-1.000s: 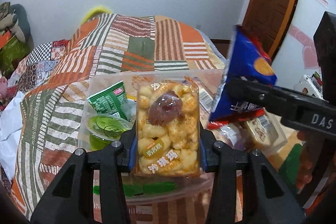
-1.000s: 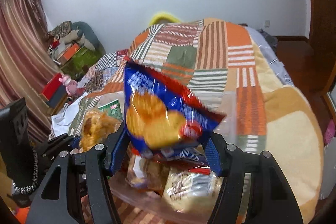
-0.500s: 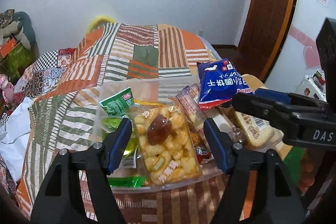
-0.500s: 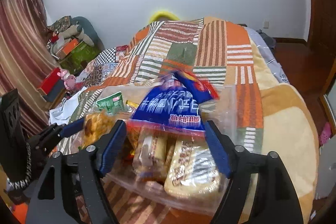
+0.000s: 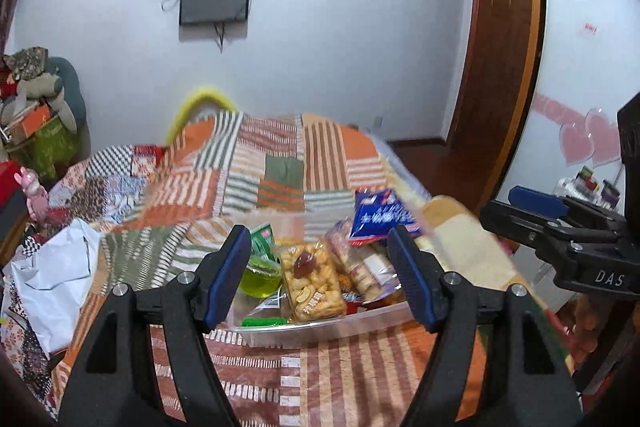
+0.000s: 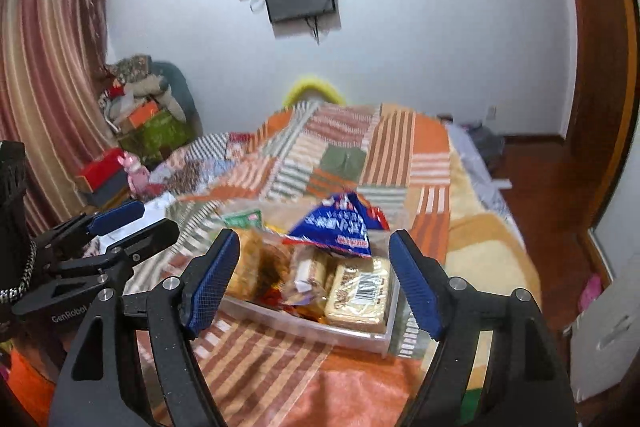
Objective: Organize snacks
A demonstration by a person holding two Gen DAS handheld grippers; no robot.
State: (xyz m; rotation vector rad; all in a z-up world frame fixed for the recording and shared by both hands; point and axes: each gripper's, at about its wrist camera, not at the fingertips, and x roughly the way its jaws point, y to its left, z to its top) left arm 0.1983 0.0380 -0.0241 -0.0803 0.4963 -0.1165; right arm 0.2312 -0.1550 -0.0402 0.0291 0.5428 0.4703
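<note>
Both grippers — left (image 5: 318, 269), right (image 6: 314, 277) — gape empty above one clear tray (image 6: 320, 327) holding perhaps seven snack packs.

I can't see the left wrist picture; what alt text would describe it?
An open left gripper hovers over a clear tray of snack packets on a striped patchwork bedspread. The right gripper shows at the right edge.

White letters "DAS" stand on the black plastic body of the right gripper (image 5: 560, 223), seen from the left wrist. Pale letters "GenRobot" stand on the black plastic body of the left gripper (image 6: 132, 223). Print on the blue foil snack bag (image 6: 340, 225) is illegible.
</note>
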